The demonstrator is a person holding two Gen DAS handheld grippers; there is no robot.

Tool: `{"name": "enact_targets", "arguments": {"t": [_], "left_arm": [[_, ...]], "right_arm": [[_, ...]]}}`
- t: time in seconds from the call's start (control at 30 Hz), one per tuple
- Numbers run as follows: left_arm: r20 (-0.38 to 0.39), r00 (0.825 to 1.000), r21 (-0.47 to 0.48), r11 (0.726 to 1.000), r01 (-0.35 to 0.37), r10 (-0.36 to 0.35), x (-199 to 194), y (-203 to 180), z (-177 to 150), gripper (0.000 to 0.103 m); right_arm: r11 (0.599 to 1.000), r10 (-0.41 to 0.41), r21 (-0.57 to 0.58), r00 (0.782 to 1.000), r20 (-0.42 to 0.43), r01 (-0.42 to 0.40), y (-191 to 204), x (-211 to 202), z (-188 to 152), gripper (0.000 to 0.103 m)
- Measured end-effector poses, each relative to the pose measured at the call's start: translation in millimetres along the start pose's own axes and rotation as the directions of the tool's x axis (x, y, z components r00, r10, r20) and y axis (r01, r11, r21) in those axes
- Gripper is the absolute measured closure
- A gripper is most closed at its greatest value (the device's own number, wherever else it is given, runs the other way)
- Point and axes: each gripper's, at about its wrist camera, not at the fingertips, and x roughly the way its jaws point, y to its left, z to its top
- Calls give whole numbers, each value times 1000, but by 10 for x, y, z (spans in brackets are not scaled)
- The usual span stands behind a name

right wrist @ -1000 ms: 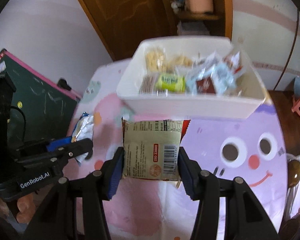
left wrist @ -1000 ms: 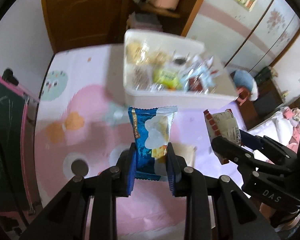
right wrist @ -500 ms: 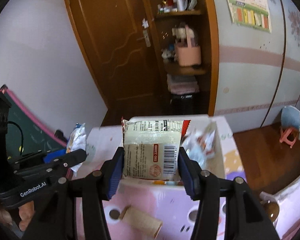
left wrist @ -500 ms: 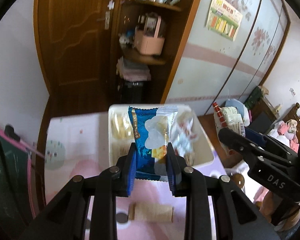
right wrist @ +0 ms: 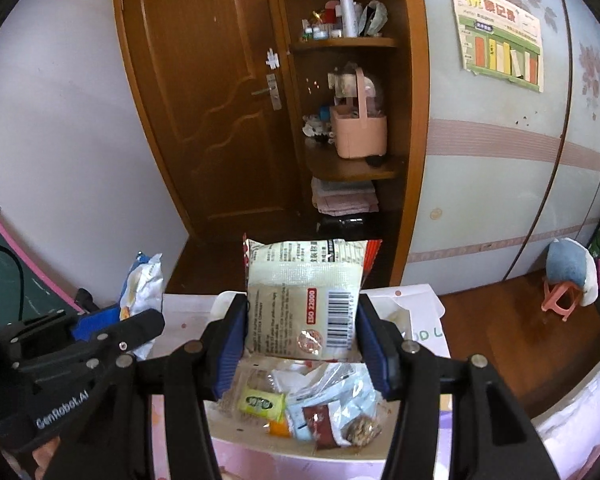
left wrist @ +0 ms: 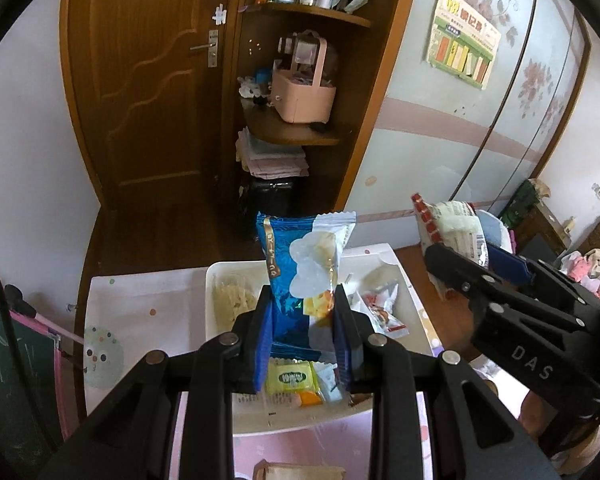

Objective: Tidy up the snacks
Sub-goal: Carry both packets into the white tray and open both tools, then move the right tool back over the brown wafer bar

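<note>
Item one: the left gripper (left wrist: 302,332) is clamping a blue and white snack packet (left wrist: 304,276) by its lower half, both blue pads pressing its sides, and the packet is standing upright above the white bin (left wrist: 220,280). In the right wrist view the same gripper (right wrist: 112,332) is showing at the left edge with the packet's crinkled end (right wrist: 142,284) sticking up from it.

Item two: the right gripper (right wrist: 302,336) is squeezing a cream packet with a barcode and red trim (right wrist: 304,300) between its pads, printed back facing the camera, and it is hanging over the near part of the bin (right wrist: 388,456). From the left wrist view that packet (left wrist: 452,232) is appearing to the right of the bin, held aloft.

Item three: the bin is sitting on a pink, cartoon-printed table cover (left wrist: 140,312) and is already holding loose goods: a yellow-green sachet (right wrist: 260,402), clear-wrapped sweets (left wrist: 380,308), a pale biscuit pack (left wrist: 232,300) and a brown wrapper (right wrist: 324,420). A brown paper-wrapped piece (left wrist: 300,472) is lying on the table just in front of the bin, not yet collected.

Step in hand, as judged: both packets are being carried over the bin for dropping. The next move is calling for lowering each packet inside the rim, over a free patch, then parting the pads so the packet falls clear rather than catching on the edge.
</note>
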Motion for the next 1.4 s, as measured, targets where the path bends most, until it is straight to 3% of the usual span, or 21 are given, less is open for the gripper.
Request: {"name": "enact_targets", "arguments": {"t": [0.13, 0.17, 0.2, 0.27, 0.47, 0.77, 1.4], "left_arm": [[-23, 999, -3, 999, -32, 32, 220, 22, 31, 73], [-35, 999, -3, 999, -41, 40, 292, 32, 33, 61], [-44, 998, -5, 999, -47, 47, 344, 44, 37, 42], [-46, 997, -23, 998, -59, 58, 452, 103, 50, 20], [-63, 996, -80, 995, -66, 61, 583, 262, 30, 19], [-35, 995, -88, 991, -96, 93, 483, 337, -23, 19], [19, 994, -61, 993, -102, 104, 13, 301, -308, 17]], "right_arm": [[1000, -11, -11, 1000, -28, 11, 3, 200, 71, 46], [1000, -5, -10, 999, -34, 5, -10, 263, 97, 44], [1000, 0, -7, 999, -37, 0, -24, 310, 117, 43], [1000, -3, 3, 999, -42, 3, -57, 405, 149, 43], [999, 1, 38, 998, -66, 1, -153, 539, 143, 40], [998, 7, 56, 996, -91, -2, -188, 553, 68, 40], [997, 51, 64, 994, -92, -45, 26, 281, -228, 40]]}}
